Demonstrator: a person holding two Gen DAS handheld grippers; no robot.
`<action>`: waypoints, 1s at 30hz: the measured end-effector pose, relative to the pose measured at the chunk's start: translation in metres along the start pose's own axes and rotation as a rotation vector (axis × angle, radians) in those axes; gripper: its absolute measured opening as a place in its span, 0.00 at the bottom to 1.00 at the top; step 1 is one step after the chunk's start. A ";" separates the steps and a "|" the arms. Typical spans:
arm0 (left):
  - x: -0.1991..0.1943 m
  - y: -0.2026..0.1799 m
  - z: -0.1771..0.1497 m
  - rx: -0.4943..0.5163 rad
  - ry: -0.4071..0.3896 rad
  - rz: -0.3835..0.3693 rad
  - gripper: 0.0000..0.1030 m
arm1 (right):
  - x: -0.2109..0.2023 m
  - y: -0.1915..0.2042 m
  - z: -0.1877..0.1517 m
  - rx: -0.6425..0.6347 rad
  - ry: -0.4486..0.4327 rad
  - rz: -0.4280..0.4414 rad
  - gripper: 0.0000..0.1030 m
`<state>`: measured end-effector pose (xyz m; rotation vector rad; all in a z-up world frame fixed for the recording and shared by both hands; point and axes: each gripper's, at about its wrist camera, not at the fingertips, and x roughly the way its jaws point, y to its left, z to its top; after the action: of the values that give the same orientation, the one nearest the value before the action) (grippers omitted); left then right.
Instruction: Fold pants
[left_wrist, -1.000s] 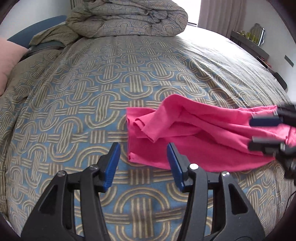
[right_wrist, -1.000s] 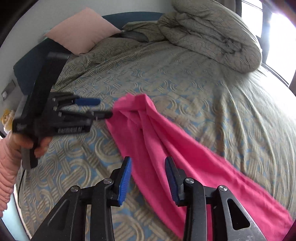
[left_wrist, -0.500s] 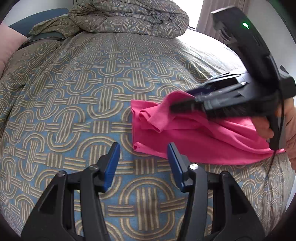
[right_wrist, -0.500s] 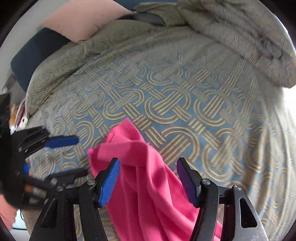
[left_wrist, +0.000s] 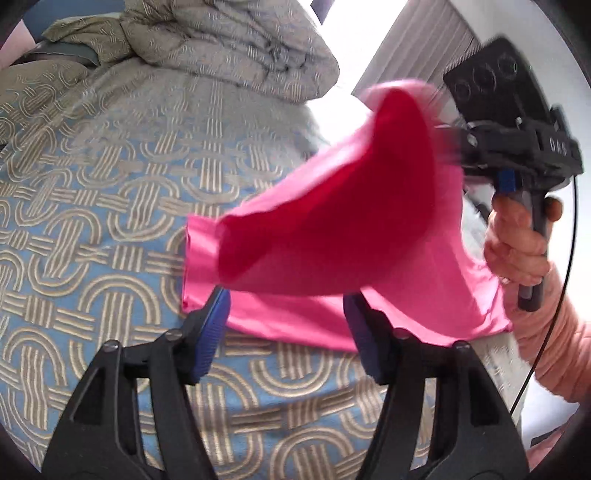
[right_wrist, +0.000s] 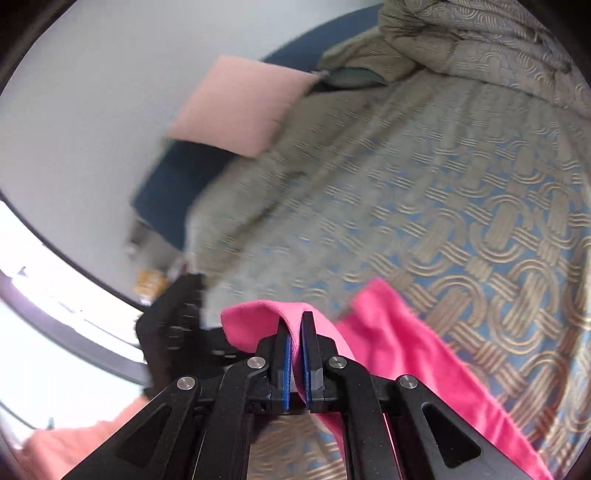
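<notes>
1. The right gripper (right_wrist: 294, 354), a black two-finger tool with blue pads, has clamped down on a fold of the bright pink soft-fabric pants (left_wrist: 332, 236); in the right wrist view the cloth is pinched between the pads and drapes over the finger tips.
2. In the left wrist view that pinched end is lifted off the blue-and-beige woven-pattern bedspread (left_wrist: 110, 206), while the pants' lower edge lies on the bed just ahead of the left gripper (left_wrist: 286, 314).
3. The left gripper's jaws are opening; the pink hem lies just beyond its tips, and nothing is pressed between its pads.
4. This probably means a fold is under way: one end is raised to be carried over the rest, and the left gripper looks ready to pin or take the near edge.
5. Half a second earlier the right gripper stood wide open astride the pink ridge, and the pants lay bunched flat on the bedspread.
6. Since then, the left gripper's jaws have spread wider and the garment has risen, blurred with motion.
7. The right hand (left_wrist: 517, 243), in a pink sleeve, now shows close at the frame's right.
</notes>
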<state>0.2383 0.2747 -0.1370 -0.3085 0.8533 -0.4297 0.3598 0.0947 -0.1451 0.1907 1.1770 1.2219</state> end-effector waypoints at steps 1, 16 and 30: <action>-0.004 0.001 0.001 -0.016 -0.019 -0.027 0.69 | -0.004 0.003 0.000 -0.005 -0.007 0.028 0.04; -0.023 -0.003 0.018 0.009 -0.012 0.045 0.06 | 0.026 -0.008 0.011 -0.030 0.064 -0.166 0.04; 0.035 0.047 0.032 0.025 0.162 0.395 0.16 | 0.086 -0.037 0.008 -0.253 0.173 -0.747 0.04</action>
<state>0.2947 0.3016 -0.1608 -0.0770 1.0402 -0.0972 0.3782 0.1523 -0.2171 -0.5165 1.0803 0.7125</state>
